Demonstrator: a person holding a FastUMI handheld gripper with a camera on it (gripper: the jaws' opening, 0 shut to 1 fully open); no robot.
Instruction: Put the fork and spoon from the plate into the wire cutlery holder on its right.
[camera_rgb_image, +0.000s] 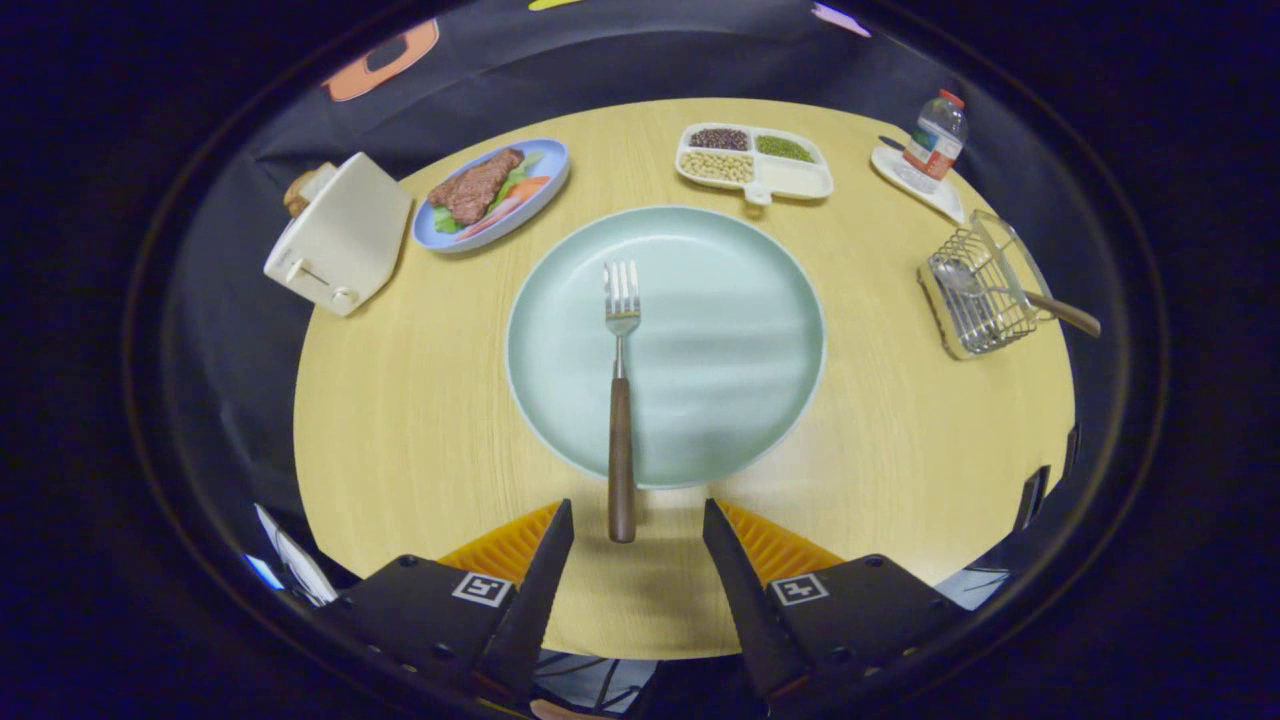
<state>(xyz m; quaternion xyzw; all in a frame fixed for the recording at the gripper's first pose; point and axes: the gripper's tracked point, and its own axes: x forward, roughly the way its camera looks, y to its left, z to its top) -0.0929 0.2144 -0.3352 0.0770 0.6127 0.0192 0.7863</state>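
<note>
Spoon (990, 288) already sitting in the wire holder (985, 295) far right, so now lining up the spread, empty tool (638, 520) on the fork (620, 400) handle poking off the plate (740, 340), probably needing a nudge forward before pinching.

Table (420, 420): pale wood-grain top, matt, smooth, fine streaks running across.

Plate (740, 330) at table centre: smooth glazed-looking surface, soft sheen with faint banded reflections.

Fork (621, 400) on the plate: bright polished metal tines and neck, dark wood handle with a low gloss.

Wire cutlery holder (985, 290), right of the plate: shiny metal wire grid. Spoon (1000, 290) in it: polished metal bowl, dark wood handle.

Toaster (340, 235), left of the plate: smooth shell, satin finish.

Divided tray (790, 182), beyond the plate: glossy, material unclear.

Bottle (935, 135), beyond the holder: clear plastic.

Gripper (638, 545), jaws parted near the fork's handle end: matt bodies, ribbed inner pads (500, 548).
</note>
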